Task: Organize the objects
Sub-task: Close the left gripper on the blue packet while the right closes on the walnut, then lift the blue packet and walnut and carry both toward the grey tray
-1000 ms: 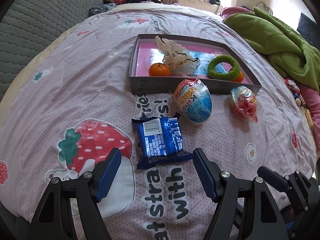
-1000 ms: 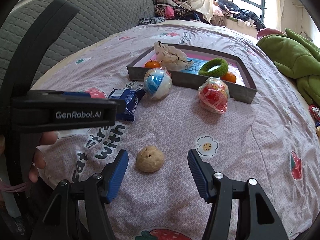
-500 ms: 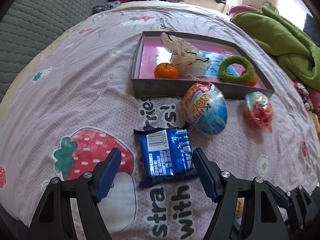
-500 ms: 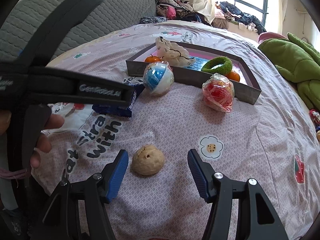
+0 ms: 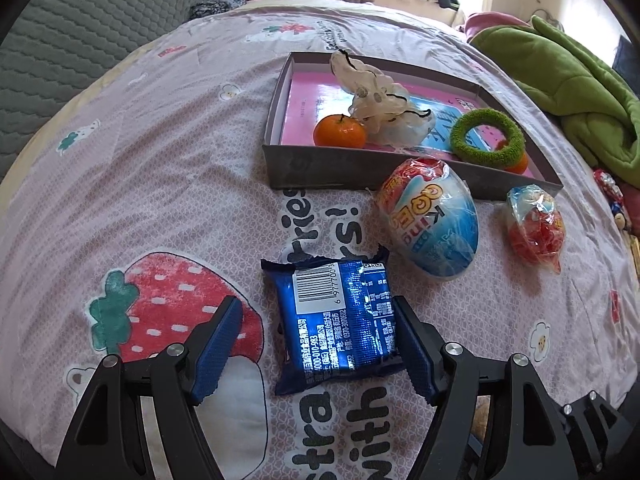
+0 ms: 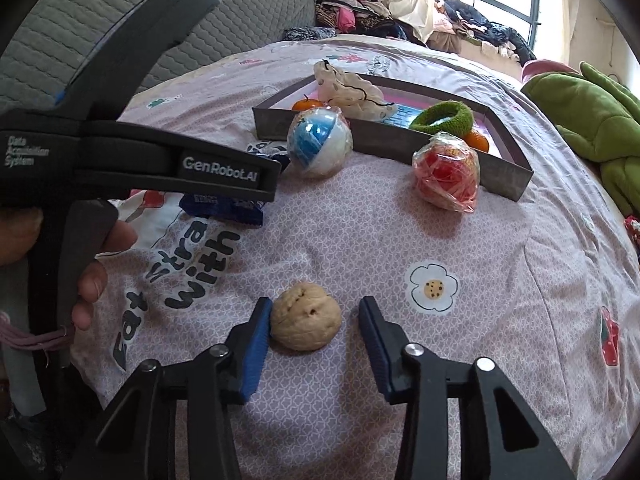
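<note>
Left wrist view. The left gripper (image 5: 316, 350) stands wide open over the bedsheet (image 5: 160, 184), jaws astride the blue snack packet (image 5: 338, 326). The right-hand pad looks to meet the packet's edge; the left-hand pad stands clear of it, so nothing is gripped. At 12 o'clock from the packet lies the grey tray (image 5: 320, 168), holding a tangerine (image 5: 339, 131), a crumpled white bag (image 5: 384, 100) and a green ring (image 5: 486, 138). A wrapped egg (image 5: 430, 224) rests at 1 o'clock, touching or just short of the tray's near wall; a red sweet bag (image 5: 536, 230) lies at 2 o'clock.

Right wrist view. The right gripper (image 6: 314, 342) is closing about a walnut (image 6: 306, 316). The left-hand pad touches or nearly touches the shell; the right-hand pad is apart from it, so no grip is made yet. The tray (image 6: 440, 148) stands at 12 to 1 o'clock, well apart. At 9 to 10 o'clock the other gripper's body and a hand (image 6: 100, 264) fill the frame.

Step in hand, as judged: both grippers are at the grasp stage of loading loose items into the tray. The next move calls for each pair of jaws to close fully, then a lift and carry over the tray's near wall.
</note>
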Tool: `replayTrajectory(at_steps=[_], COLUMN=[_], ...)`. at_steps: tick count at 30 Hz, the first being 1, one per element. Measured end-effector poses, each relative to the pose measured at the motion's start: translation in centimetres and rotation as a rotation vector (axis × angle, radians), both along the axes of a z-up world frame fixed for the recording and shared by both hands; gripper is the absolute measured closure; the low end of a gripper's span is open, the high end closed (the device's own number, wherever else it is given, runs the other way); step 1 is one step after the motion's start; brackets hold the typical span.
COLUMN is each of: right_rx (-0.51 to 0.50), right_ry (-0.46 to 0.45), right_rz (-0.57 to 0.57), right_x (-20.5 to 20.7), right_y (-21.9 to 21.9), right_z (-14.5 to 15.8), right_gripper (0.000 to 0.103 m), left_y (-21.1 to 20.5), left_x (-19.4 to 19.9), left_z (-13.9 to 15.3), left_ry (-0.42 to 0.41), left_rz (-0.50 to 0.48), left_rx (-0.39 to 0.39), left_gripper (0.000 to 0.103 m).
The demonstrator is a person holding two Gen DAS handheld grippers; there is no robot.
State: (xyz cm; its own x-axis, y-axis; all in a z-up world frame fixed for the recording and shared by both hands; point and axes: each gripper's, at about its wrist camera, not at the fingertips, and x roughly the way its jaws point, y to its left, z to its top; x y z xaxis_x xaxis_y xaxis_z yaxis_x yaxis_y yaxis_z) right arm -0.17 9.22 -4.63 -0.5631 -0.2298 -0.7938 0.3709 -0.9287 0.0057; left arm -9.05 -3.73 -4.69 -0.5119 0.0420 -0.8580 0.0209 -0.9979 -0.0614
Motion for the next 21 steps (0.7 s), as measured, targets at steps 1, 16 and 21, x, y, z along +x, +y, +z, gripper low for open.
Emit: replayTrajectory(at_steps=[1,16,21], right_rx=[0.0,-0.034,-0.04], right_ry=[-0.002,-0.013,-0.007], right_rz=[0.003,0.012,0.007], right_x=[0.0,0.0,0.1], right_y=[0.0,0.3,0.5], right_z=[-0.1,0.1,0.4], right_gripper=[0.064,0.068,0.068], left_y=[0.0,0.7,0.8], left_x=[-0.1,0.8,1.4], left_z=[-0.1,-0.1,0.1], left_ry=[-0.002,0.029,0.041], left_rz=[-0.001,-0.055,-0.067], left_rx=[-0.002,-0.008,-0.022], left_gripper=[0.026,0.049,0.049])
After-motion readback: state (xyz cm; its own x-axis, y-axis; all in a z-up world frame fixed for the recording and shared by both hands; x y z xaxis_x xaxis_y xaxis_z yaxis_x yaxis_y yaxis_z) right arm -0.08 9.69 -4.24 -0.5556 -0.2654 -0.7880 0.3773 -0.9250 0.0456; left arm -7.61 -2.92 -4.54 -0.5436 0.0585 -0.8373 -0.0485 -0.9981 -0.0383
